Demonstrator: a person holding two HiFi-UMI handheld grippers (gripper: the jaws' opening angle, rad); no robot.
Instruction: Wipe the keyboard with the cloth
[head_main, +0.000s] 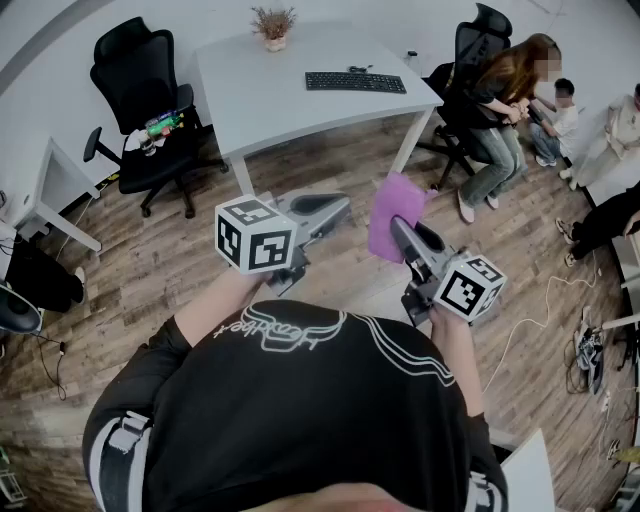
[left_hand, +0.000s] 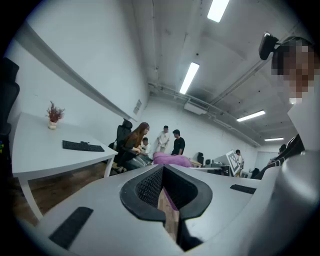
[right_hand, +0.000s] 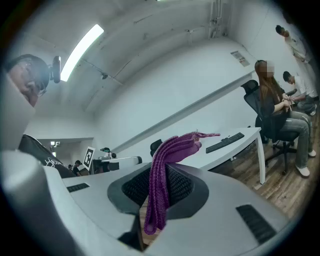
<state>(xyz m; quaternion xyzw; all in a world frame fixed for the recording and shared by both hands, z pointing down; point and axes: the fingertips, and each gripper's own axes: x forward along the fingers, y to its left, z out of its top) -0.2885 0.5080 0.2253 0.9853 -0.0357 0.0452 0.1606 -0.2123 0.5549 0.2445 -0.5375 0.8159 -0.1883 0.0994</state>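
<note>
A black keyboard lies on the white table far ahead of me; it also shows in the left gripper view and the right gripper view. My right gripper is shut on a purple knitted cloth, which sticks up past the jaws and droops a little below them. My left gripper is held level beside it with its jaws shut and nothing in them. Both grippers hover over the wooden floor, well short of the table.
A small potted plant stands at the table's far edge. A black office chair is left of the table, and seated people on another chair are at the right. A second white desk is at the far left; cables lie on the floor at right.
</note>
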